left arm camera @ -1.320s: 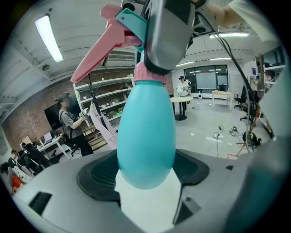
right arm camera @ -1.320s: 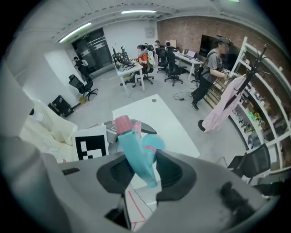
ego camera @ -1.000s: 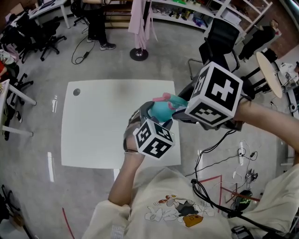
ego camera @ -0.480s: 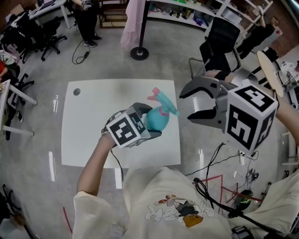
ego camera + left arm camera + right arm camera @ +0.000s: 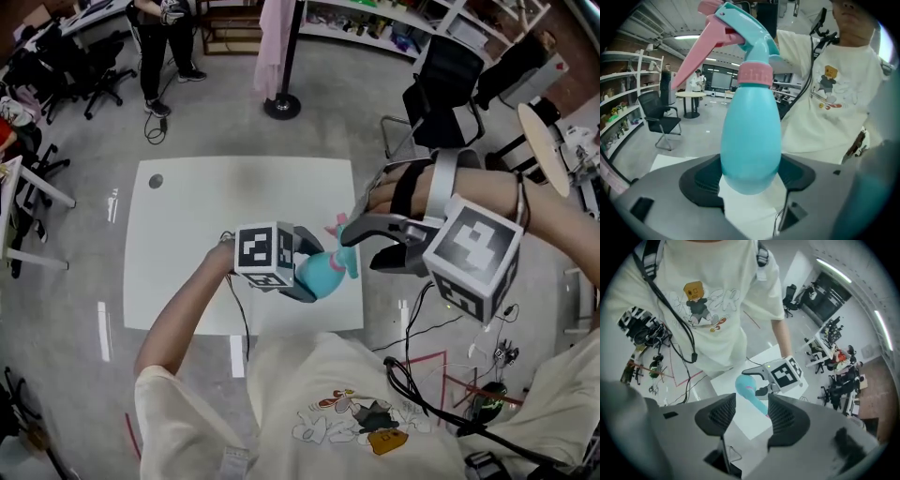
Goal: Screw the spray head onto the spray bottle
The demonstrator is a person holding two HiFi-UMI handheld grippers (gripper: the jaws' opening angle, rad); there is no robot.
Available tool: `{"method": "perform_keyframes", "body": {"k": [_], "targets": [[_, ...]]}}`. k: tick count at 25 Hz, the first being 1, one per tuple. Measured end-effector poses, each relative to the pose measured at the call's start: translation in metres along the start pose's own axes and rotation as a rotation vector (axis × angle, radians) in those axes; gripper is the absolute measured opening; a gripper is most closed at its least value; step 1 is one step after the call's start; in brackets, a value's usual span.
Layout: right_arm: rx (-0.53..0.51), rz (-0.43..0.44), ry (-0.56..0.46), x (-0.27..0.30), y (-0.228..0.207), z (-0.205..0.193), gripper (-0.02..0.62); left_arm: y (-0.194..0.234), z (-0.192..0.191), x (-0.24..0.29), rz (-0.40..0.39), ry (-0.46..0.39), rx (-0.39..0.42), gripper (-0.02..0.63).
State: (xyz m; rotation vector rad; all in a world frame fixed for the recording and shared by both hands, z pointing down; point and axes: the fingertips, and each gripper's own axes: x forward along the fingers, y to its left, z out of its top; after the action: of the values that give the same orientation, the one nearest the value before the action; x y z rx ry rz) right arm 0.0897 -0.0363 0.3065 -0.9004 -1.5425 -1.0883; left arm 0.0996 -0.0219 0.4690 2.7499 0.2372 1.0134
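In the head view my left gripper (image 5: 306, 273) is shut on the teal spray bottle (image 5: 321, 274) and holds it above the front right part of the white table (image 5: 187, 244). The spray head (image 5: 343, 246), with a pink trigger and pink collar, sits on the bottle's neck. In the left gripper view the bottle (image 5: 751, 140) stands upright between the pads of my left gripper (image 5: 750, 174), the spray head (image 5: 740, 33) on top. My right gripper (image 5: 362, 250) hangs open just right of the spray head, apart from it. In its own view my right gripper (image 5: 752, 411) has nothing between its fingers, the bottle (image 5: 751, 391) beyond.
A black office chair (image 5: 441, 80) and a round side table (image 5: 539, 141) stand beyond the table's right side. Cables (image 5: 441, 319) lie on the floor at the right. A person (image 5: 159, 37) stands at the far left, next to a pole stand (image 5: 281, 98).
The right gripper let go of the spray head, drew away to the right, then came back close to it. The left gripper carried the bottle lower, toward the table's front right.
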Motion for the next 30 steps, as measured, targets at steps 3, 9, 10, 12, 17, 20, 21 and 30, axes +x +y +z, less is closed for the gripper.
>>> {"method": "perform_keyframes", "body": {"k": [3, 9, 10, 12, 17, 20, 21, 30], "targets": [[-0.082, 0.060, 0.021, 0.015, 0.013, 0.002, 0.215, -0.004, 0.005, 0.003, -0.049, -0.012, 0.040, 0.371], [-0.232, 0.091, 0.040, 0.034, 0.024, 0.015, 0.213, -0.010, 0.010, 0.008, -0.066, 0.067, 0.094, 0.371], [-0.256, 0.107, 0.049, 0.036, 0.026, 0.015, 0.211, -0.010, 0.010, 0.008, -0.062, 0.089, 0.100, 0.371], [-0.278, 0.144, 0.053, 0.039, 0.031, 0.014, 0.190, -0.008, 0.009, 0.009, -0.050, 0.133, 0.112, 0.371], [-0.274, 0.202, 0.055, 0.042, 0.041, 0.015, 0.176, -0.009, 0.007, 0.010, -0.045, 0.195, 0.127, 0.371], [-0.282, 0.223, 0.072, 0.044, 0.049, 0.014, 0.176, -0.009, 0.007, 0.011, -0.048, 0.210, 0.131, 0.371], [-0.285, 0.228, 0.079, 0.045, 0.050, 0.013, 0.176, -0.008, 0.007, 0.011, -0.050, 0.212, 0.131, 0.371], [-0.277, 0.202, 0.113, 0.051, 0.053, 0.006, 0.137, -0.012, 0.027, 0.011, -0.064, 0.155, 0.137, 0.371]]}}
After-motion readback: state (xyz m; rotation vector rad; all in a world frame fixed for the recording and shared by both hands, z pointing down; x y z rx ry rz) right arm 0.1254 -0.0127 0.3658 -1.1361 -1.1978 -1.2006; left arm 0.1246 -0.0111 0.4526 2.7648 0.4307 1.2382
